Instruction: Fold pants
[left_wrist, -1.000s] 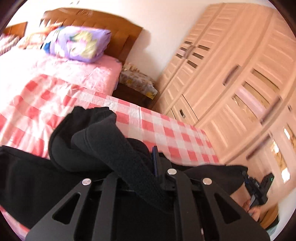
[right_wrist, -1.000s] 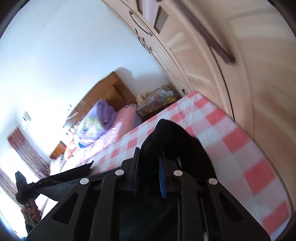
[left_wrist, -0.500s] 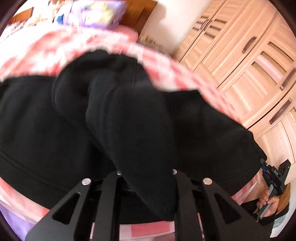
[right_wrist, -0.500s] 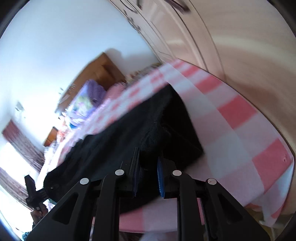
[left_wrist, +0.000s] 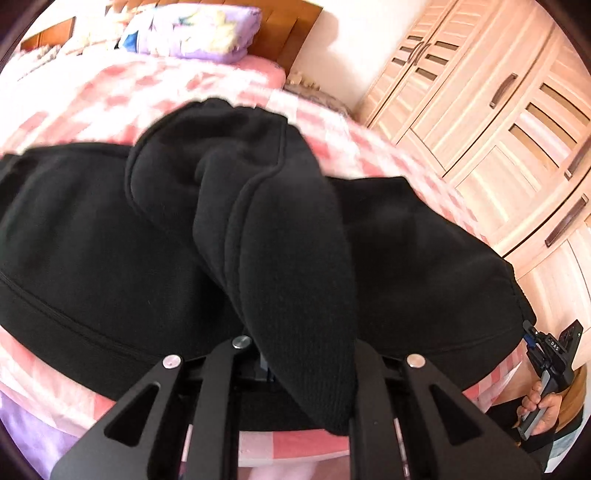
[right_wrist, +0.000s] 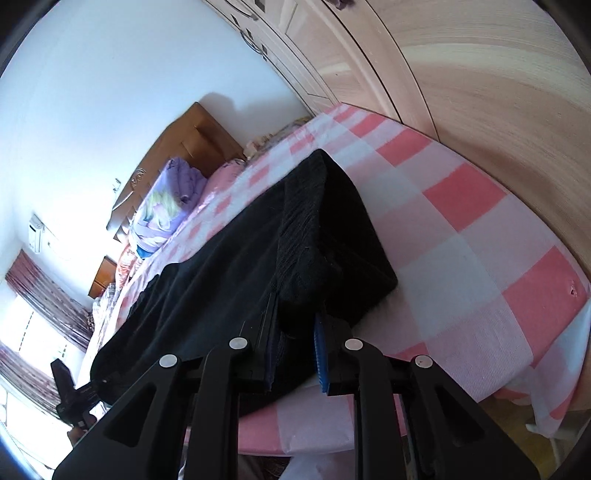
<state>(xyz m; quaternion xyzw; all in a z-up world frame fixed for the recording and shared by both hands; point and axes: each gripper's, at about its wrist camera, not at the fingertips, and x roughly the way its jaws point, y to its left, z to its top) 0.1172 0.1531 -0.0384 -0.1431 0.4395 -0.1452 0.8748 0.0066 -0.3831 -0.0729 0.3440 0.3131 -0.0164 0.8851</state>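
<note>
Fold mid-way, by the look of it: the black knit fleece pants (left_wrist: 110, 240) lie spread across the pink-and-white checked bed sheet (left_wrist: 399, 155), doubled over so a top layer rests on the lower one, both ends pinched and not yet let go. Left gripper (left_wrist: 295, 354): jaws narrow, clamped on a thick bunch of the cloth that bulges up between and over them and flops toward the camera; the rest of the pants fans out ahead of the jaws to both sides. Right gripper (right_wrist: 295, 354): jaws narrow, gripping the ribbed cuff or hem end, blue pad visible at the right jaw; folded edge runs away ahead of the jaws, bare sheet to the right of them. Left to do, as I judge: release both ends, smooth, probably one more fold across; the layers look lumpy at the left end. Versus a second ago: then both held ends hung in the air with much sheet showing beneath and the headboard high in view; now both ends are down at bed level, cloth laid flat and covering most of the sheet ahead of the jaws. Grip unchanged on both.
</note>
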